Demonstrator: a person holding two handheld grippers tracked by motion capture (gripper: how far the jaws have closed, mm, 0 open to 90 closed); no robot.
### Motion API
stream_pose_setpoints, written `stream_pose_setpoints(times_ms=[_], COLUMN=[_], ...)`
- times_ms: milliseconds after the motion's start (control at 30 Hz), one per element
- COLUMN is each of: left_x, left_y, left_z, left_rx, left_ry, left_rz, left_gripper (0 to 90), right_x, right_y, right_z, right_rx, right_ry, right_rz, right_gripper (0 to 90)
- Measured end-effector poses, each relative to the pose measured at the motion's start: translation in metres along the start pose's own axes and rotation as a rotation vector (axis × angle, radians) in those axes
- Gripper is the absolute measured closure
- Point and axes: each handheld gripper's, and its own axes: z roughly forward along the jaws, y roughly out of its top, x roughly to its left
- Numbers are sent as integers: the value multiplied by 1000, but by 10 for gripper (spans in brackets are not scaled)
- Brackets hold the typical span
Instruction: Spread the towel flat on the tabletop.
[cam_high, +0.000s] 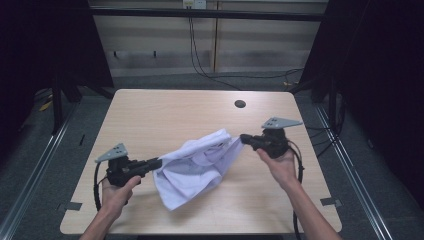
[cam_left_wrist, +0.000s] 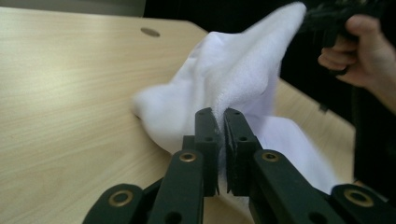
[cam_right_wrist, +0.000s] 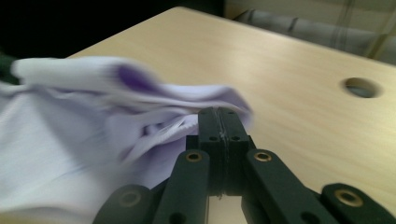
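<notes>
Two grippers: both clamp one white cloth (cam_high: 192, 167) and hold it stretched above the table (cam_high: 150, 115).
Left gripper (cam_high: 159, 162): jaws pinched nearly shut on the cloth's near-left edge, fabric caught between the pads (cam_left_wrist: 211, 135).
Right gripper (cam_high: 243, 138): jaws closed tight on the far-right corner, beside the table's cable hole (cam_high: 240, 104).
Cloth: bunched in the middle, lower folds sagging toward the tabletop.
Doing it well: probably draw both hands apart evenly and level, keeping tension gentle so neither corner slips free.
</notes>
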Motion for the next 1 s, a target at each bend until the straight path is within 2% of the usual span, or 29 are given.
stream_pose_setpoints(times_ms=[33,67,100,133,233,267,300,333,367,400,433,467,500,533,567,600,633,667,700,733,767,800,867,900,933,967,1000], left_x=[0,6,6,13,21,21,23,23,23,22,23,23,24,24,23,23,23,23,23,23,23,22,22,21,16,16,10], left_y=[0,1,1,0,-2,-2,-3,-3,-4,-5,-13,-13,-18,-20,-21,-21,-21,-19,-17,-14,-14,-10,-10,-10,-10,-10,-8], left_z=[0,-7,-7,-13,-16,-16,-14,-14,-11,-6,2,2,5,6,6,4,2,-2,-4,-9,-9,-10,-8,-4,7,7,22], left_rx=[0,-31,-31,-59,-77,-77,-74,-74,-50,-12,72,72,102,120,133,138,132,116,102,75,75,72,75,81,132,132,178], left_ry=[0,-6,-6,-20,-28,-28,-50,-50,-42,-12,9,9,27,39,55,66,70,78,82,100,100,119,119,122,121,121,115], left_rz=[0,-37,-37,-94,-145,-145,-171,-171,-175,-152,-126,-126,-121,-115,-109,-95,-102,-100,-95,-96,-96,-81,-79,-78,-42,-42,1], left_gripper=[858,858,858,858,860,860,860,858,853,848,841,836,836,815,815,772,772,744,727,717,703,690,681,660,649,630,604], right_x=[0,-17,-17,-29,-50,-55,-60,-63,-65,-65,-64,-64,-62,-59,-59,-54,-54,-52,-48,-46,-46,-44,-43,-41,-40,-39,-36], right_y=[0,7,7,12,20,22,23,23,21,17,11,11,4,-13,-13,-32,-32,-41,-58,-61,-61,-66,-66,-63,-62,-61,-61], right_z=[0,-14,-14,-23,-36,-38,-38,-37,-34,-30,-26,-26,-21,-15,-15,-10,-10,-8,-8,-8,-8,-10,-10,-7,-3,3,10], right_rx=[0,-38,-38,-61,-90,-93,-86,-72,-60,-31,-4,-4,19,60,60,108,108,136,175,187,187,184,179,162,152,155,161], right_ry=[0,-58,-58,-104,-159,-177,-196,-208,-210,-211,-218,-218,-216,-207,-207,-191,-191,-199,-203,-205,-205,-192,-185,-147,-117,-90,-58], right_rz=[0,33,33,54,84,92,89,93,93,87,73,73,67,72,72,68,68,56,55,58,58,52,50,44,55,52,44], right_gripper=[897,898,898,898,898,898,898,898,898,897,897,897,897,895,895,892,892,886,799,781,781,717,696,673,669,658,642])
